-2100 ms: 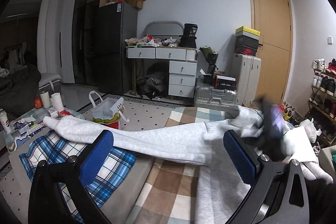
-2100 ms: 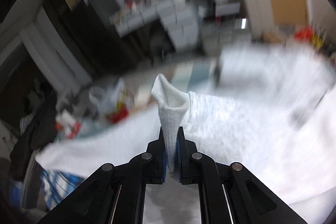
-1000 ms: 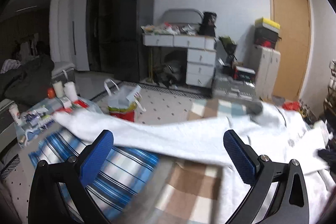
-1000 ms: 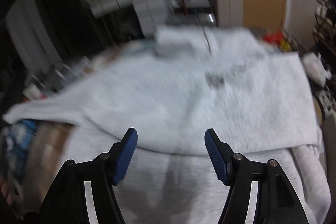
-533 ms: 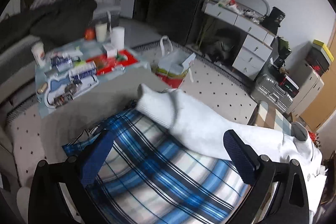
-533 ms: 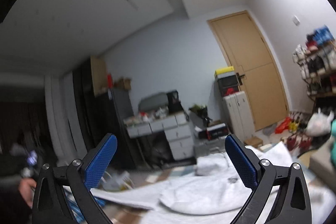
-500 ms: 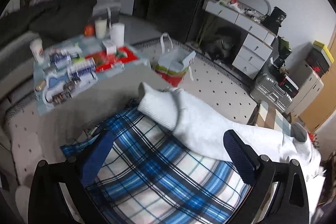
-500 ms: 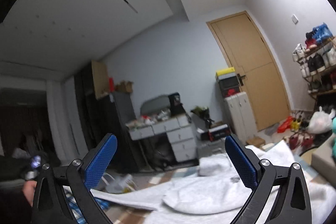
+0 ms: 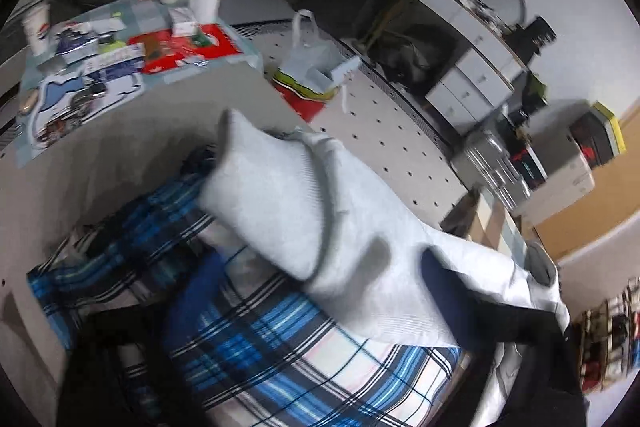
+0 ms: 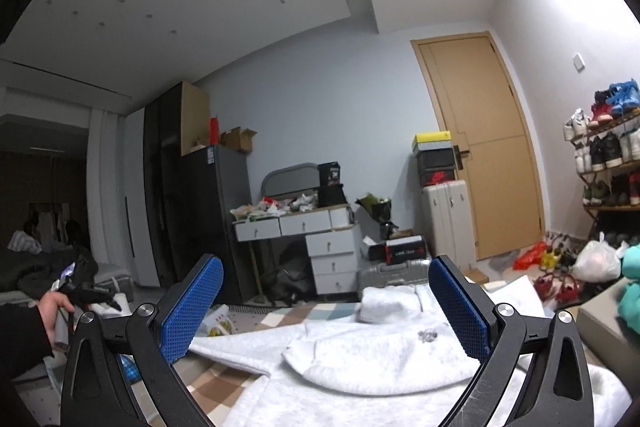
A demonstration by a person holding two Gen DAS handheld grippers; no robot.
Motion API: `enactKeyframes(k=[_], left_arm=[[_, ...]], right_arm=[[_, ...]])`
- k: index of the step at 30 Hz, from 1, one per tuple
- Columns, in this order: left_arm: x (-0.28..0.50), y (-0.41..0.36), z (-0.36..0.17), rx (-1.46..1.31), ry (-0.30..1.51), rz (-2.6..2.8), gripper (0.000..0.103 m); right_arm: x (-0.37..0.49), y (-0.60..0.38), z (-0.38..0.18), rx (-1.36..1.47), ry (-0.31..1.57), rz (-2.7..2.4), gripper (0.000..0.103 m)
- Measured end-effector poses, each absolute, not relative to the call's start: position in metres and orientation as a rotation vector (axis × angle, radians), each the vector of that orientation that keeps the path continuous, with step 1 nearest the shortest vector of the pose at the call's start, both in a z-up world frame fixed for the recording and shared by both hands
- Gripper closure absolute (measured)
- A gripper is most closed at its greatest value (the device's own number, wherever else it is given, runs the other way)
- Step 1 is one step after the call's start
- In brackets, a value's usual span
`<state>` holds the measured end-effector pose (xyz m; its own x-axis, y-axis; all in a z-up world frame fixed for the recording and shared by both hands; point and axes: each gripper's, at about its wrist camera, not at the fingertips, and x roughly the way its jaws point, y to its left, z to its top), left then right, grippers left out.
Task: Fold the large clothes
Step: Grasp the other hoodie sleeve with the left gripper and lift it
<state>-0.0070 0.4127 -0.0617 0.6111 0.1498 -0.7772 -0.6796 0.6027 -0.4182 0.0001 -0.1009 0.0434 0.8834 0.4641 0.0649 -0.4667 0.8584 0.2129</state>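
Reaching with spread fingers, the left gripper (image 9: pixel 316 291) nears the sleeve cuff (image 9: pixel 256 183) at frame centre, needing a pinch and inward fold, while the right gripper (image 10: pixel 326 311) idles spread too.

Large pale grey fleece sweatshirt (image 10: pixel 372 355), lying flat, spread across the beige-and-brown checked surface. Fabric thick, soft, faintly ribbed at the edges. Body partly folded: 1 sleeve (image 10: pixel 356 359) doubled over the chest, its rounded edge curving across the front. Small dark mark (image 10: pixel 428 335) on the chest, too small to read. Collar or hood end bunched in a thick roll (image 10: pixel 390 301) at the far side. The other sleeve (image 9: pixel 320 227) stretched out long to the left, lying over a blue, white and black plaid cloth; ribbed cuff (image 9: pixel 248 163) at its end, slightly raised and blurred.
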Motion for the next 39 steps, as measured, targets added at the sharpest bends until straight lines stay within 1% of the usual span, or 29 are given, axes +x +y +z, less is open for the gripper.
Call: enactKeyframes(k=[1, 3, 4, 9, 13, 17, 18, 19, 20, 23, 26, 28, 29, 31, 35, 39], left_arm=[[-0.004, 0.415, -0.064, -0.783, 0.791, 0.508, 0.081], [-0.002, 0.421, -0.065, -0.809, 0.781, 0.481, 0.087], [-0.004, 0.421, -0.063, -0.811, 0.768, 0.485, 0.094], [-0.003, 0.42, -0.063, -0.836, 0.758, 0.503, 0.093], [0.005, 0.423, -0.069, -0.883, 0.79, 0.515, 0.071], [0.011, 0.422, -0.068, -0.859, 0.787, 0.52, 0.07], [0.011, 0.422, -0.068, -0.858, 0.774, 0.508, 0.072], [0.01, 0.423, -0.066, -0.848, 0.762, 0.513, 0.089], [0.009, 0.424, -0.065, -0.841, 0.757, 0.509, 0.095], [0.006, 0.423, -0.059, -0.817, 0.741, 0.506, 0.095], [0.007, 0.415, -0.042, -0.757, 0.708, 0.508, 0.095], [0.011, 0.409, -0.026, -0.718, 0.685, 0.5, 0.095], [0.014, 0.405, -0.016, -0.702, 0.635, 0.517, 0.095], [0.021, 0.394, 0.007, -0.66, 0.605, 0.492, 0.095], [0.042, 0.351, 0.066, -0.53, 0.529, 0.394, 0.095], [0.071, 0.271, 0.123, -0.353, 0.509, 0.231, 0.095]], right_arm=[[0.0, -0.1, 0.043, 0.224, -0.01, 0.49, 0.0], [-0.002, -0.099, 0.041, 0.221, 0.0, 0.499, 0.0], [-0.001, -0.097, 0.04, 0.215, 0.01, 0.506, 0.0], [0.002, -0.096, 0.037, 0.206, 0.041, 0.517, 0.0], [0.004, -0.096, 0.035, 0.206, 0.066, 0.52, 0.0], [0.011, -0.094, 0.031, 0.197, 0.111, 0.511, 0.0], [0.013, -0.095, 0.03, 0.2, 0.122, 0.51, 0.0], [0.015, -0.095, 0.029, 0.202, 0.133, 0.508, 0.0], [0.016, -0.096, 0.028, 0.204, 0.142, 0.507, 0.0], [0.021, -0.098, 0.026, 0.213, 0.175, 0.502, 0.0], [0.026, -0.103, 0.024, 0.241, 0.206, 0.498, 0.0], [0.029, -0.108, 0.023, 0.275, 0.228, 0.503, 0.0], [0.031, -0.11, 0.024, 0.292, 0.24, 0.507, 0.0], [0.035, -0.116, 0.023, 0.338, 0.27, 0.527, 0.0], [0.04, -0.128, 0.022, 0.401, 0.304, 0.516, 0.0], [0.043, -0.137, 0.026, 0.426, 0.318, 0.487, 0.0]])
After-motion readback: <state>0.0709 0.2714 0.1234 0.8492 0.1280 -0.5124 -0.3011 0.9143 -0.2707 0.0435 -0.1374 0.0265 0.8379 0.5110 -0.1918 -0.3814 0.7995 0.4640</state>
